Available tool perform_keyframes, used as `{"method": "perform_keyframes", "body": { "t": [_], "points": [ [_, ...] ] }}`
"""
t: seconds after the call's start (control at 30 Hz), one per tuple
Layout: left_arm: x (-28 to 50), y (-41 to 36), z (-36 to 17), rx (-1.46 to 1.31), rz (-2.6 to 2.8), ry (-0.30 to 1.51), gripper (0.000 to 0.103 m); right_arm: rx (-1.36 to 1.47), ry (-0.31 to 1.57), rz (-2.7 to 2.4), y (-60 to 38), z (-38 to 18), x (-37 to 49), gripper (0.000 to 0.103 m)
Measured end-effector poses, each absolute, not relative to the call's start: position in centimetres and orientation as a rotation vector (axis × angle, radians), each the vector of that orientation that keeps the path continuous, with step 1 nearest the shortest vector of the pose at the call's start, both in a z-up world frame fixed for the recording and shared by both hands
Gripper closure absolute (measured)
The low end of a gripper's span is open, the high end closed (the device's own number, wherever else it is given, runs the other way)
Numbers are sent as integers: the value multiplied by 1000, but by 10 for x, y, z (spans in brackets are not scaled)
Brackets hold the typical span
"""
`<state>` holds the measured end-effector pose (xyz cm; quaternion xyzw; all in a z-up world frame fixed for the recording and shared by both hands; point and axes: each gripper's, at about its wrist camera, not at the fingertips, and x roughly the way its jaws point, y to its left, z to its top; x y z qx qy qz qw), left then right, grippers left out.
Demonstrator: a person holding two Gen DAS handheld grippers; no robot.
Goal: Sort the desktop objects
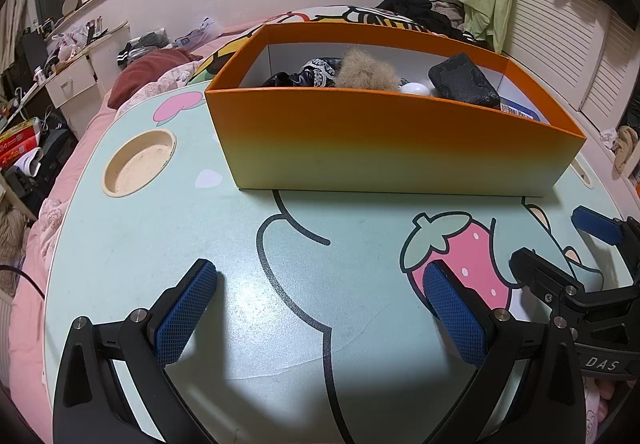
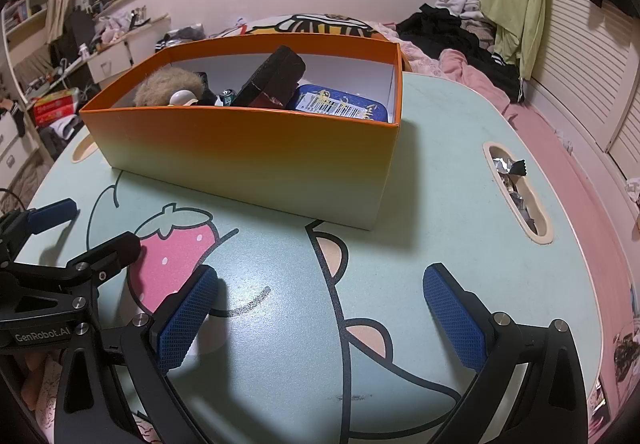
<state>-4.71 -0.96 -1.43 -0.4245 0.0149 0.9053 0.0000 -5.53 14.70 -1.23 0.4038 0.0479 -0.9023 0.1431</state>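
Both grippers hang empty over the cartoon table, the orange box sitting just beyond them

The left gripper has its blue-padded fingers spread wide with nothing between them, and the right gripper matches it, fingers apart over bare tabletop. They sit side by side: the right one pokes into the left camera's view at the right edge, the left one into the right camera's view at the left edge. On the mint table, beyond a printed strawberry, stands the orange box, and the desktop objects are inside it: a fuzzy tan pom-pom, a black pouch propped at a tilt, a white ball, a dark lace-trimmed piece and a blue tin with a barcode sticker, lying at the right end. A round cup recess lies left of the box, and foil wrappers fill the slot on the right
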Motion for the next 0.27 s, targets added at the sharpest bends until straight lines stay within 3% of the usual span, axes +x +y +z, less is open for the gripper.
{"method": "perform_keyframes", "body": {
  "t": [0.27],
  "points": [
    [-47, -9, -14, -1333, 2844, 47, 0, 1165, 138, -2602, 147, -13, -56, 0]
  ]
}}
